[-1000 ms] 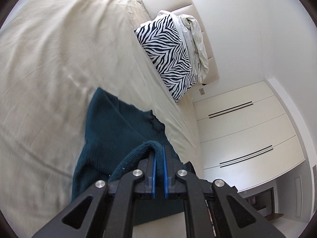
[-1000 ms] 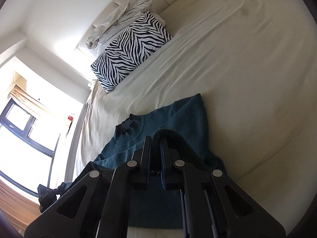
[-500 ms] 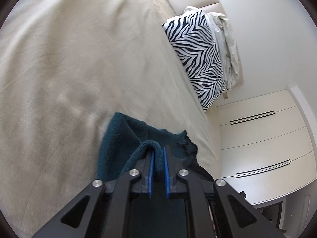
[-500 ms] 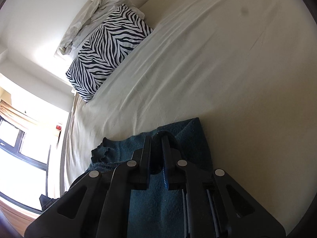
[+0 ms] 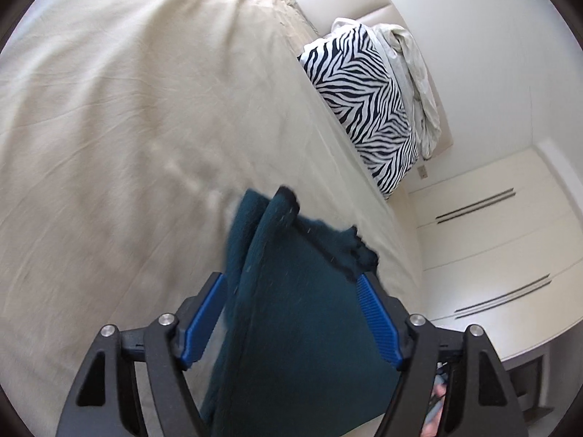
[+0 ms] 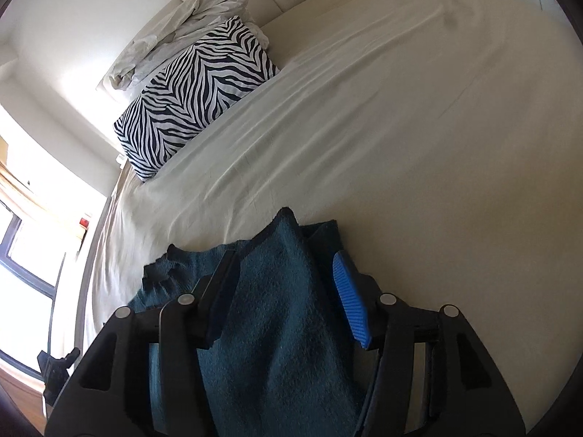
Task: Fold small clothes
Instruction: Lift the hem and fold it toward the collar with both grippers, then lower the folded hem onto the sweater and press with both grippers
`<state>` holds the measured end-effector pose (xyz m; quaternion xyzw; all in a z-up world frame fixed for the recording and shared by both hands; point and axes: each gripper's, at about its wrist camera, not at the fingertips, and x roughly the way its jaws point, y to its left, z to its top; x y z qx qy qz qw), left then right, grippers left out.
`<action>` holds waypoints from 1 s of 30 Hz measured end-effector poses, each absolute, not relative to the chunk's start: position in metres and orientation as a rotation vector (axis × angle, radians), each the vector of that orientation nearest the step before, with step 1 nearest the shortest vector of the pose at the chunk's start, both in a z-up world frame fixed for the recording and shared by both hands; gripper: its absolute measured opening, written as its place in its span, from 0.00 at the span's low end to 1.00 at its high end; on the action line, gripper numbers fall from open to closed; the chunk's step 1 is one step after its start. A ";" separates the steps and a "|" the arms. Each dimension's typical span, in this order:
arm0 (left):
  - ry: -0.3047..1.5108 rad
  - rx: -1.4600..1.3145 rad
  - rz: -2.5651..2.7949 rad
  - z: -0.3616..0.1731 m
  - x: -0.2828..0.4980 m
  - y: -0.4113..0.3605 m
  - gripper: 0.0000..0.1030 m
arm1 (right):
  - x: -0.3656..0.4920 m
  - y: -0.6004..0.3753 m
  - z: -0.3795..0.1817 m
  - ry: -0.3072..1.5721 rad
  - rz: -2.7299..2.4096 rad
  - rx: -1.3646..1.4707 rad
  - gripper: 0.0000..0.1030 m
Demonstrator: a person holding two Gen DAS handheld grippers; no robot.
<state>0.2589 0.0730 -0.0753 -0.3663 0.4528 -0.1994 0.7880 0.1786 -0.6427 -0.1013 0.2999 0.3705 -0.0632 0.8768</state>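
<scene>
With both pairs of jaws having just been opening, I am at the release step of a fold: the dark teal, fuzzy knit garment lies low on the cream bedsheet, near the bed's edge, doubled over on itself. My left gripper stands apart, its ribbed blue pads clear on either side of the cloth; a ridge of the fabric runs up between them, standing proud at its far tip, but nothing presses on it. My right gripper is likewise parted, one blue pad in plain sight on the right and the other finger dark against the knit, with a raised fold of teal passing loosely between them. From the right wrist view a frayed or ribbed edge of the garment shows to the left, beyond the fingers. Away at the head of the bed rest a black-and-white zebra-striped pillow and a crumpled pale sheet behind it, well apart from the work.

By my reading the fold has been laid and is being let go, though the cloth has not fully settled. What comes next calls for drawing both grippers back without snagging the raised ridges, then judging whether the edges lie square; if the peaks stay lifted, they want pressing flat before I take fresh corners for a further fold
</scene>
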 end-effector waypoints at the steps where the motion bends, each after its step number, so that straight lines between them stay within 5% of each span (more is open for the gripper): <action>1: 0.975 -0.756 -0.426 -0.075 0.249 0.072 0.73 | 0.174 -0.637 -0.100 0.780 -0.134 0.593 0.52; 16: 0.980 -0.466 -0.366 -0.095 0.177 0.054 0.41 | 0.086 -0.586 -0.119 0.862 -0.101 0.337 0.49; 19: 0.982 -0.412 -0.355 -0.096 0.173 0.049 0.34 | 0.082 -0.586 -0.120 0.866 -0.105 0.322 0.40; 30: 0.967 -0.353 -0.300 -0.091 0.157 0.044 0.33 | 0.070 -0.592 -0.125 0.869 -0.124 0.297 0.26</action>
